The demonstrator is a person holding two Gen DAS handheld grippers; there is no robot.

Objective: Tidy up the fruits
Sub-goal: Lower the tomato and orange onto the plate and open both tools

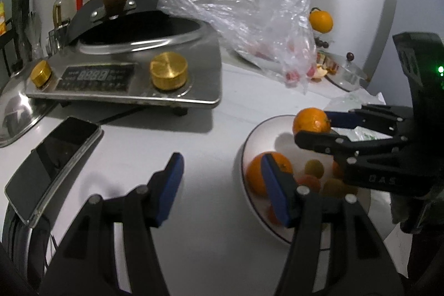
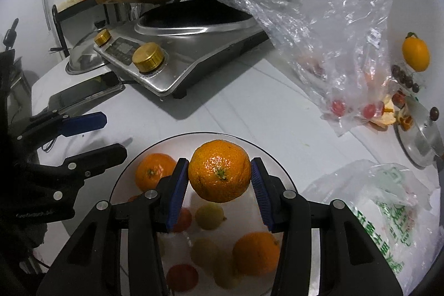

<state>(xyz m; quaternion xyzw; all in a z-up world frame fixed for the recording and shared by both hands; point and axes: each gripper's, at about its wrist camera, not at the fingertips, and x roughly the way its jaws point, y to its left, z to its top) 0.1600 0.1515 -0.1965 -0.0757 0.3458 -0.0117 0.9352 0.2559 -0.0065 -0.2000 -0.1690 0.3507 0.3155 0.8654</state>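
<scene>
My right gripper (image 2: pixel 219 176) is shut on an orange (image 2: pixel 219 171), blue pads pressing both its sides, and holds it above a white plate (image 2: pixel 177 139). On the plate lie two more oranges (image 2: pixel 154 171), (image 2: pixel 255 253) and several small yellowish and red fruits (image 2: pixel 209 215). In the left wrist view my left gripper (image 1: pixel 222 185) stands open and empty over the counter, just left of the plate (image 1: pixel 244 157). The right gripper (image 1: pixel 313 128) with its orange (image 1: pixel 310 124) hangs over the plate's far side there. Another orange (image 2: pixel 415 53) sits on the counter at the far right.
An induction cooker (image 1: pixel 125 79) with a black wok (image 1: pixel 133 24) stands at the back left, a phone (image 1: pixel 55 165) in front of it. A clear plastic bag (image 2: pixel 333 32) holding small red fruits lies behind the plate. Peels and a glass lid (image 2: pixel 421 138) are right, a printed bag (image 2: pixel 388 212) nearer.
</scene>
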